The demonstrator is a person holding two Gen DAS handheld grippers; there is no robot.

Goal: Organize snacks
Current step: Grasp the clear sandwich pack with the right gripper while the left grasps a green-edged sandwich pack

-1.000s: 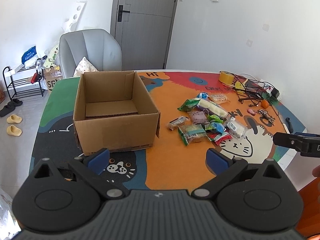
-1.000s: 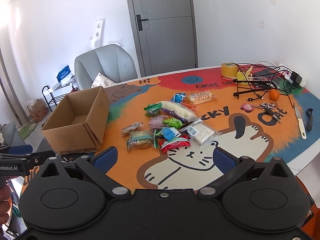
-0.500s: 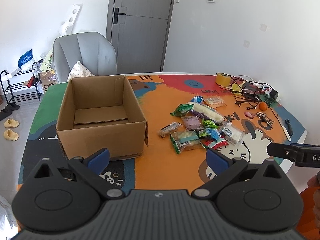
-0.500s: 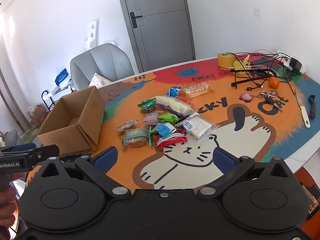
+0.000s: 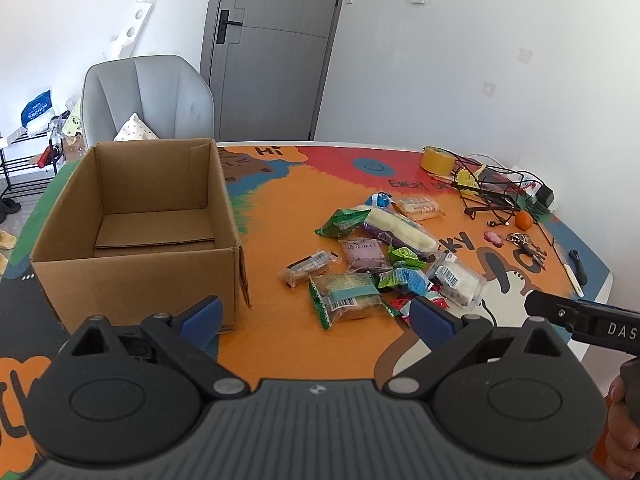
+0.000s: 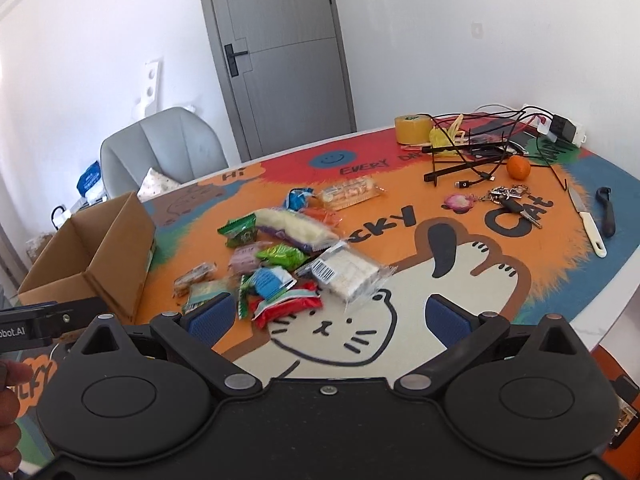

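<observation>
A room in a home, by the look of it: plain white walls, a grey interior door [image 5: 272,48] with a black lever handle, and light switches beside the frame. A grey upholstered chair [image 5: 148,98] with a small patterned cushion [image 5: 134,133] stands at the bench [image 6: 616,280], which is covered by a bright cartoon cat mat [image 6: 460,264] (the sort bought for a family room). Off to the side a low black rack [image 5: 24,160] holds shoes and bags, with slippers [image 5: 6,240] on the tiled floor. Household clutter lies about: keys [image 6: 512,200], a roll of tape [image 6: 412,128], a tangerine [image 6: 519,167], what may be a charger and cables
</observation>
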